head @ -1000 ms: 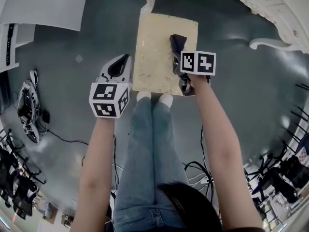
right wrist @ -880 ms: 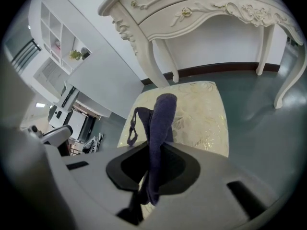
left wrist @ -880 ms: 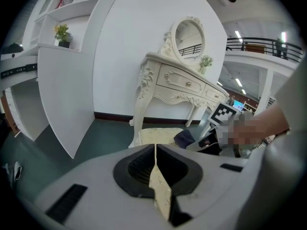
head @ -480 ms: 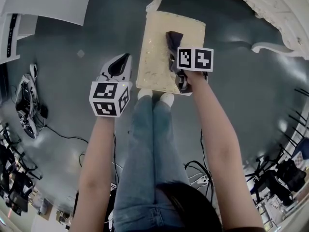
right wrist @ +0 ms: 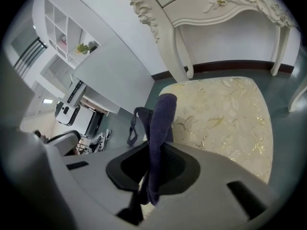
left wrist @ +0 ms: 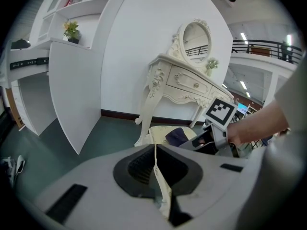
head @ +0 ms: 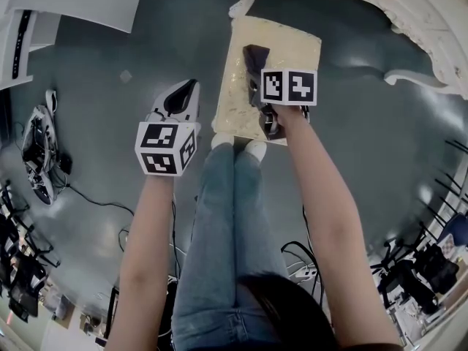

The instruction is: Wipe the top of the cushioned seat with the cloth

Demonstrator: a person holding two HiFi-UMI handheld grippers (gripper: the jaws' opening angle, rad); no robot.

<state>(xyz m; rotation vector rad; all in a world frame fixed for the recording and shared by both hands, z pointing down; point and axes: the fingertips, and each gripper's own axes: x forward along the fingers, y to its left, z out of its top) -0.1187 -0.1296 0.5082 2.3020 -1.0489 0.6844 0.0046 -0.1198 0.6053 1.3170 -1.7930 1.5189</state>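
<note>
Over the cushioned seat [head: 296, 50], right gripper [head: 259, 85] reaches, jaws pinching cloth [head: 255, 55]; left gripper [head: 186, 92] jaws closed.

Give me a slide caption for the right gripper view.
Right gripper shut on a dark cloth over the gold-patterned cushioned seat, white dressing table behind.

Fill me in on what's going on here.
A person stands over a cushioned seat with a hand-held gripper in each hand. The right hand-held gripper is shut on a dark cloth and holds it over the seat's patterned top, toward its left side; whether the cloth touches the fabric is unclear. The left hand-held gripper is shut, empty, and hangs beside the seat over the floor.
</note>
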